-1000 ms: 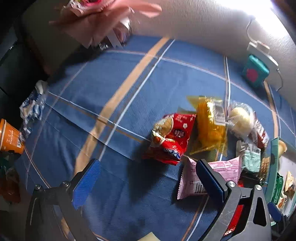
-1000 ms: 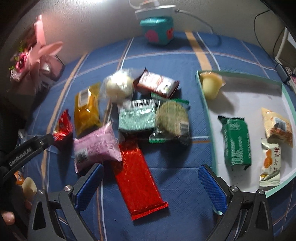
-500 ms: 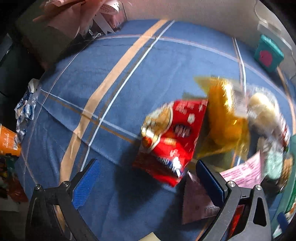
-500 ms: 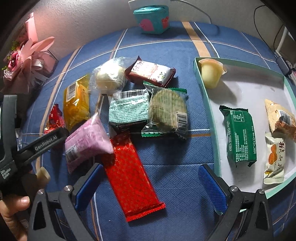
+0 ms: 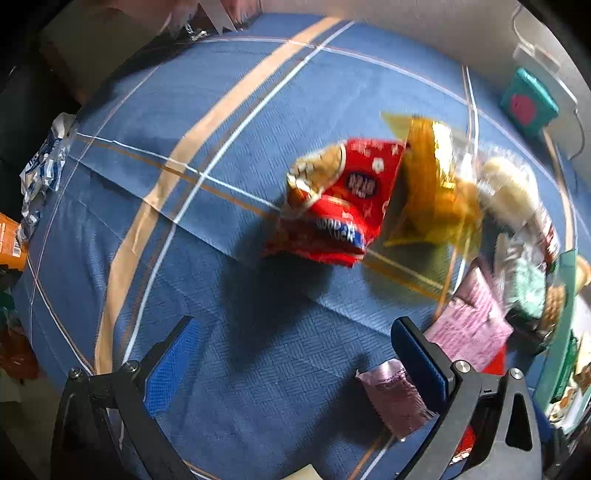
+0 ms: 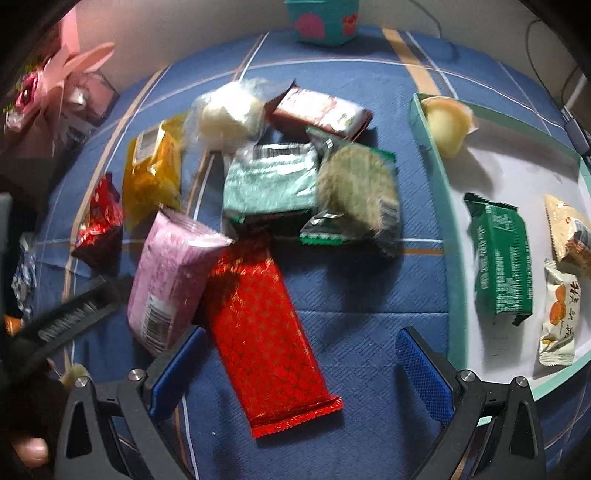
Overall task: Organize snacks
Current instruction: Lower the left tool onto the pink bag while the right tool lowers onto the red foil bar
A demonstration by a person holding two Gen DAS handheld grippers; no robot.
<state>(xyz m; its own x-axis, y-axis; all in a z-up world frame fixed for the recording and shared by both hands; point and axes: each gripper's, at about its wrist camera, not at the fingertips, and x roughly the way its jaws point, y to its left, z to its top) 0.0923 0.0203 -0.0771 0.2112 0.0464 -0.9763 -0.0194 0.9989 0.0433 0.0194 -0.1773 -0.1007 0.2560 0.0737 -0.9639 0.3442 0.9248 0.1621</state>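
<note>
Several wrapped snacks lie heaped on a blue checked cloth. In the left wrist view a small red packet sits just ahead of my open, empty left gripper, with a yellow packet and a pink packet to its right. In the right wrist view my right gripper stands open over a long red bar. Around it lie the pink packet, a mint-green packet, a round cake in a green wrapper, and a white bun. The teal-rimmed tray holds several snacks.
A teal box stands by the wall at the back. A pink flower bouquet lies at the far left. Crumpled wrappers hang at the cloth's left edge. A cable runs along the right wall. The left gripper's body shows at lower left.
Both grippers have moved closer to the pile. The small red packet now looms larger in front of the left gripper, and the long red bar lies between the right gripper's fingers.
</note>
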